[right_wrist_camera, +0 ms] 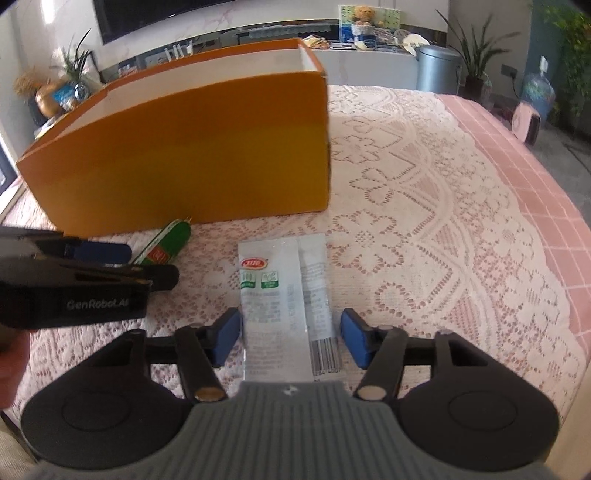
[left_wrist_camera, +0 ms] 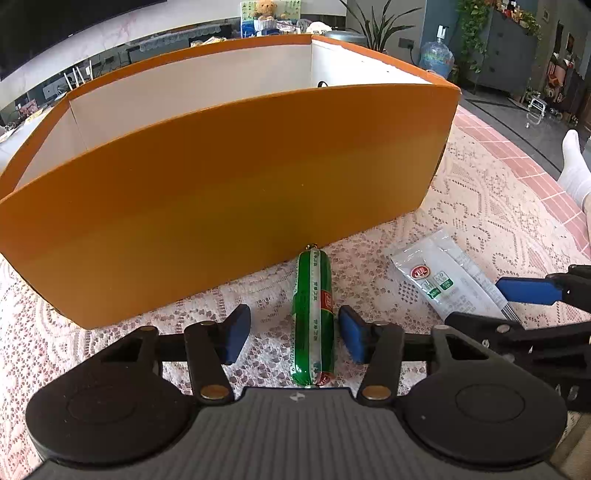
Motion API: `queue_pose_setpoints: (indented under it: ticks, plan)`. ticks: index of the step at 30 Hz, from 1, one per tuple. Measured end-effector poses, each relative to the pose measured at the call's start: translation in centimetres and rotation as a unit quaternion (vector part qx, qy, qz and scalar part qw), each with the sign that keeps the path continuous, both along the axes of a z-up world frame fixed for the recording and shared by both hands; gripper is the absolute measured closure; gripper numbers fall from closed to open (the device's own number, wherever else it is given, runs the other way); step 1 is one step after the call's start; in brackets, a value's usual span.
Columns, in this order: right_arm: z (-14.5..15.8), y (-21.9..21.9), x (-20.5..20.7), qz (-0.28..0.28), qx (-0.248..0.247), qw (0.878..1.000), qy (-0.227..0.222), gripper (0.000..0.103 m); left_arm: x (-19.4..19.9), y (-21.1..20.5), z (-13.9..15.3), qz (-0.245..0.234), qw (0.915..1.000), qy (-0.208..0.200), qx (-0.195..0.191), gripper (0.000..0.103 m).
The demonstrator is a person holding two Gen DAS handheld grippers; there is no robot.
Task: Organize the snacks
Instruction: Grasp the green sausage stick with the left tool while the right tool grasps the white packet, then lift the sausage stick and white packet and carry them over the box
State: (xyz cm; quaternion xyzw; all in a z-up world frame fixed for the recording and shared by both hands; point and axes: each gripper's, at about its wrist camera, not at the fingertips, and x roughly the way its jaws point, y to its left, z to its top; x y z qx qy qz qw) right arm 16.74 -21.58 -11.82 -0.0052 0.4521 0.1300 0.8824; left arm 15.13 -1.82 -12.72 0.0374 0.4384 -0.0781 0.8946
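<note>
Left tongs (left_wrist_camera: pixel 291 334) gape around the green sausage (left_wrist_camera: pixel 314 317), its far tip touching the orange box (left_wrist_camera: pixel 221 192); right tongs (right_wrist_camera: pixel 290 339) gape around the white sachet (right_wrist_camera: pixel 280 306) just beside the box on the lace-covered table (right_wrist_camera: pixel 424 236).

A home living room: a dark wall-mounted television (right_wrist_camera: pixel 147 14) above a long white media console (right_wrist_camera: pixel 258 33), a brown teddy bear (left_wrist_camera: pixel 264 9), leafy potted plants (right_wrist_camera: pixel 474 55) (several), and a blue water jug (left_wrist_camera: pixel 436 57).
</note>
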Motion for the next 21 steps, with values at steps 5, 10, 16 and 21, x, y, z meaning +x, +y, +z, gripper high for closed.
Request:
queue_pose_setpoints:
  ticks: [5,10,16,21]
  plan:
    - [-0.3,-0.1,0.1,-0.013,-0.004,1.0,-0.002,0.034,-0.2,0.1,0.2,-0.013,0.9998,-0.007,-0.009,0.076]
    - [-0.4,0.1,0.1,-0.007,-0.011,1.0,-0.008,0.032,-0.5,-0.2,0.1,-0.021,0.9996,-0.018,0.001,0.077]
    - [-0.5,0.9,-0.3,0.014,-0.043,0.999,-0.027,0.053,-0.6,0.1,0.2,-0.013,0.9998,-0.017,-0.006,0.078]
    - [-0.4,0.9,-0.5,0.015,-0.046,0.998,-0.031,0.055,-1.0,0.6,0.4,-0.003,0.9997,-0.017,-0.014,0.078]
